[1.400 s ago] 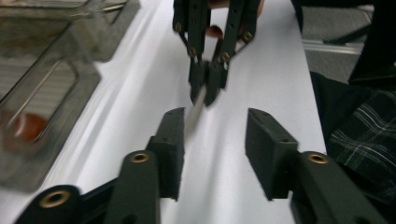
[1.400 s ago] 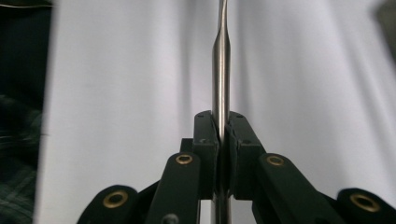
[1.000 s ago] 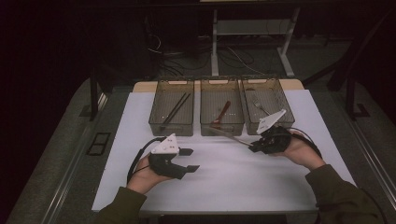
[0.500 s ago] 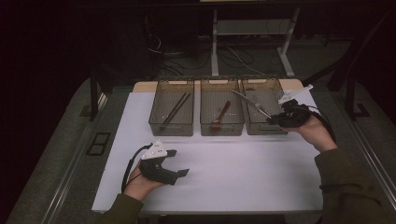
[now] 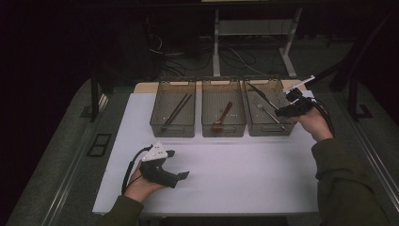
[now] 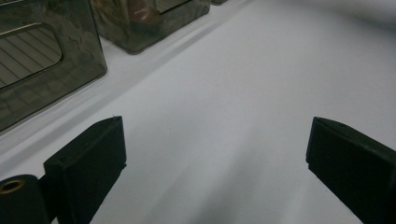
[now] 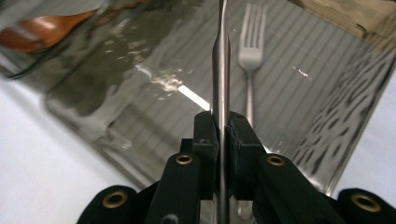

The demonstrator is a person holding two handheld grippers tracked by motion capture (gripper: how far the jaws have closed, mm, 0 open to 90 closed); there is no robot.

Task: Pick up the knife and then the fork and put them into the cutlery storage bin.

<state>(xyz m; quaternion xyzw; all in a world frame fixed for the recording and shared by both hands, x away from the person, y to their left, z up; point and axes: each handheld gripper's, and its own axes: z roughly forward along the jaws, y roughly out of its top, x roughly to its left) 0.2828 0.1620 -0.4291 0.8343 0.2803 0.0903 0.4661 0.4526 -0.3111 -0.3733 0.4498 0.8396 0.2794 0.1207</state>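
Observation:
My right gripper [image 5: 281,112] [image 7: 222,126] is shut on the handle of a thin steel utensil [image 5: 260,96] [image 7: 220,60]. It holds the utensil slanting over the right smoky plastic bin [image 5: 270,133], and the working end is out of sight. A steel fork [image 5: 271,116] [image 7: 251,51] lies in that bin below. My left gripper [image 5: 179,164] [image 6: 215,154] rests low over the white table [image 5: 244,174] at the front left. Its jaws have just been opening and now stand wide, with nothing between them.
Three bins stand in a row at the table's far edge. The left bin [image 5: 172,132] [image 6: 42,70] holds dark chopsticks [image 5: 178,110]. The middle bin [image 5: 223,133] holds a wooden spoon [image 5: 222,117] [image 7: 42,30]. Cables and a desk frame lie on the dark floor beyond.
My right hand carried the steel utensil from the table's middle right and away to above the right bin. My left hand sank toward the front left and its jaws spread wider.

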